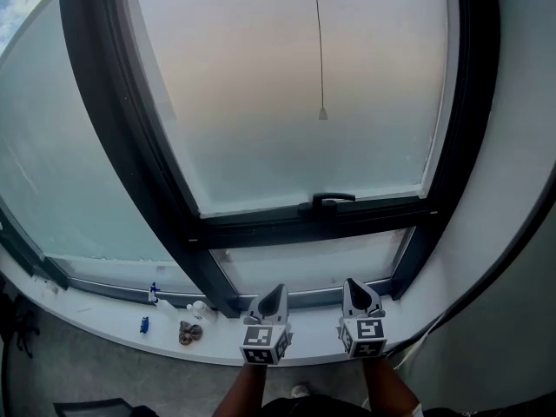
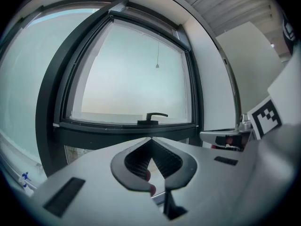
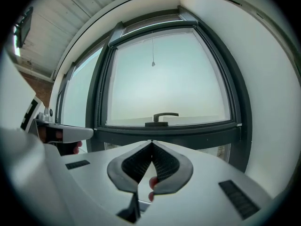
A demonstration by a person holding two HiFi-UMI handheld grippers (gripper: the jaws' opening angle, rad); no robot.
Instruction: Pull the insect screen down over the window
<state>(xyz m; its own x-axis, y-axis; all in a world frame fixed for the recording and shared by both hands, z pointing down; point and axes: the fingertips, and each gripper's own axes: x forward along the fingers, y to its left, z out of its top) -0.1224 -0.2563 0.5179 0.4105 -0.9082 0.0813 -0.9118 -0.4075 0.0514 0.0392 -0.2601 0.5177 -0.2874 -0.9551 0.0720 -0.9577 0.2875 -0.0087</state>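
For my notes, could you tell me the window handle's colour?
Black; the window handle shows best in the right gripper view.

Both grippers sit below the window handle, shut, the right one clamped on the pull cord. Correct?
No: the right gripper is shut on nothing. The head view shows the pull cord hanging free, well above the window handle. The left gripper is shut too.

Dark window frame [image 1: 130,146], white sill [image 1: 95,315]

The pull cord [image 1: 322,112] hangs before the window [image 1: 252,102], above its handle [image 1: 333,200].
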